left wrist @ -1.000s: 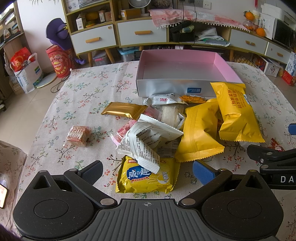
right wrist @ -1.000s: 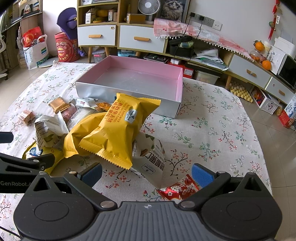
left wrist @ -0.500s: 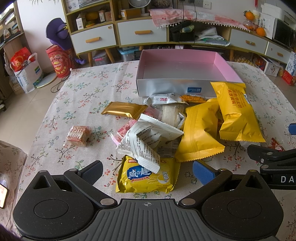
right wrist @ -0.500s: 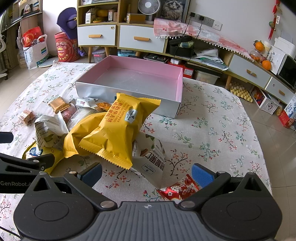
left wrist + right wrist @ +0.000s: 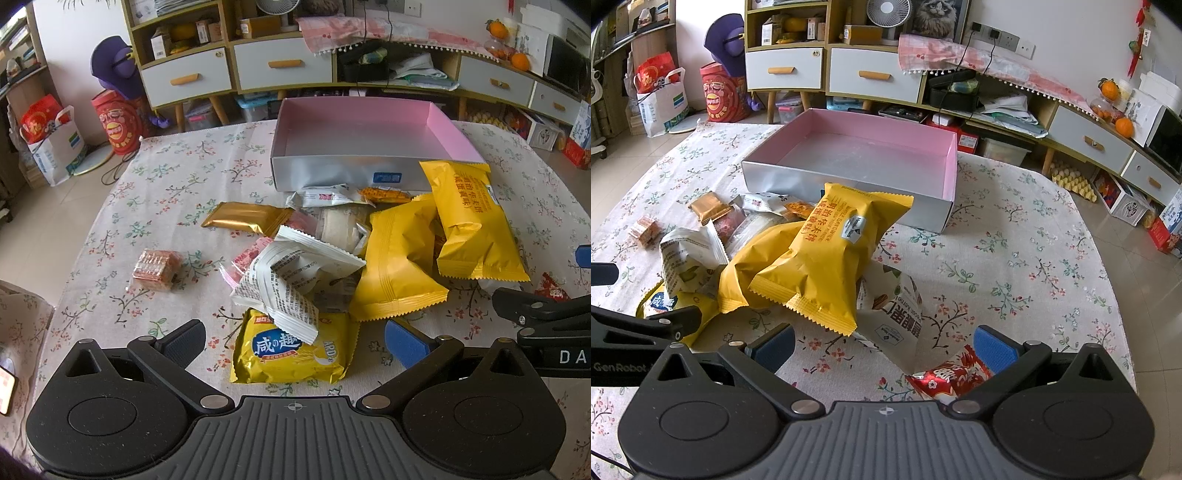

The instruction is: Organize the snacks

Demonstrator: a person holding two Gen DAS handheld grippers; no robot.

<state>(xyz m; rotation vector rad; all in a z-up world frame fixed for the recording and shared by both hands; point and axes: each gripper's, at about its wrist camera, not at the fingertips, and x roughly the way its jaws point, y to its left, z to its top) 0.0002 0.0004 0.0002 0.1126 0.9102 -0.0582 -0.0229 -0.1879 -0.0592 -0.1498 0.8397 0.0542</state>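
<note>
A pile of snack packets lies on the floral tablecloth in front of an empty pink-lined box (image 5: pixel 369 173) (image 5: pixel 849 184). Two big yellow bags (image 5: pixel 471 221) (image 5: pixel 831 254) lie on top. A white printed packet (image 5: pixel 295 273), a yellow biscuit pack (image 5: pixel 291 350), a gold bar (image 5: pixel 245 218) and a small orange pack (image 5: pixel 157 266) lie to the left. My left gripper (image 5: pixel 293 341) is open, just before the yellow biscuit pack. My right gripper (image 5: pixel 884 347) is open over a white nut packet (image 5: pixel 894 317) and a red packet (image 5: pixel 949 376).
Cabinets with drawers (image 5: pixel 875 75) and clutter stand beyond the table's far edge. Bags (image 5: pixel 51 144) sit on the floor at the left. Bare cloth (image 5: pixel 1015 258) lies right of the pile. The other gripper's body (image 5: pixel 546 314) shows at the right edge of the left wrist view.
</note>
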